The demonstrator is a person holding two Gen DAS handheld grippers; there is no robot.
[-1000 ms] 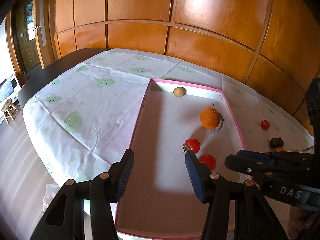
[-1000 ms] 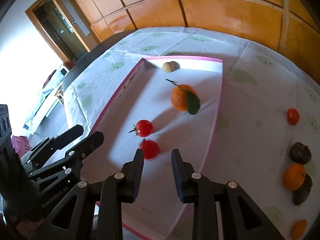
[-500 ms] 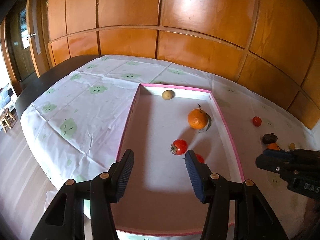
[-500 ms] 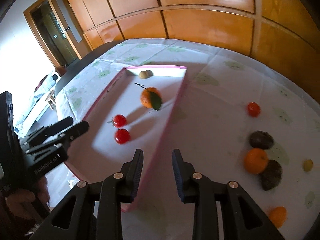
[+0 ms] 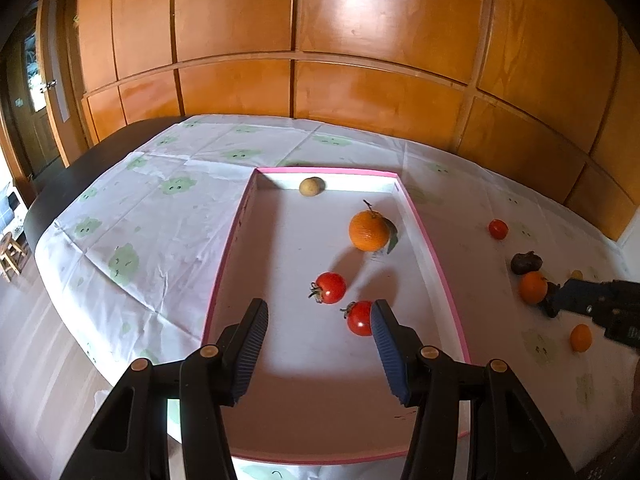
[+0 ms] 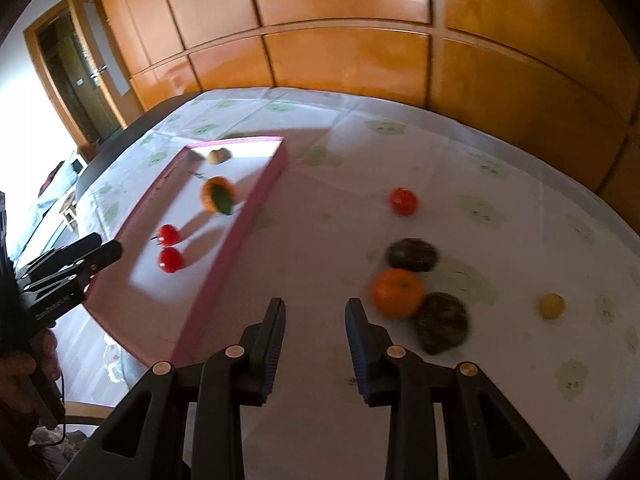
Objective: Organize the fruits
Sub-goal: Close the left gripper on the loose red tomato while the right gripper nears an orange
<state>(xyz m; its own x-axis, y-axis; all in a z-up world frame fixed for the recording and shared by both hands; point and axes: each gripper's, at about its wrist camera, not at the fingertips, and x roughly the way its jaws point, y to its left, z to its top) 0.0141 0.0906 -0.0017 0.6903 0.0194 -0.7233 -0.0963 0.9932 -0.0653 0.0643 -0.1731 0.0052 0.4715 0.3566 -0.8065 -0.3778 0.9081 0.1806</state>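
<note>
A pink-rimmed white tray (image 5: pixel 440 268) (image 6: pixel 256 204) holds two red tomatoes (image 5: pixel 329 288) (image 5: pixel 359 318), an orange with a leaf (image 5: pixel 369 231) (image 6: pixel 218 199) and a small tan fruit (image 5: pixel 311 186). My left gripper (image 5: pixel 318 320) is open and empty over the tray's near end. My right gripper (image 6: pixel 315 312) is open and empty over the tablecloth right of the tray. Loose on the cloth lie a tomato (image 6: pixel 404 201), an orange (image 6: pixel 397 293), two dark fruits (image 6: pixel 412 255) (image 6: pixel 442 322) and a small yellow fruit (image 6: pixel 552 306).
The table wears a white cloth with green prints (image 5: pixel 128 256). Wooden wall panels (image 5: pixel 360 92) stand behind it. A door (image 6: pixel 76 80) and a small stool (image 5: pixel 10 256) are at the left. Another small orange fruit (image 5: pixel 581 338) lies near the right gripper.
My right gripper has swung right, off the tray and toward the loose fruit on the cloth. My left gripper has drawn back slightly. Both stay open.
</note>
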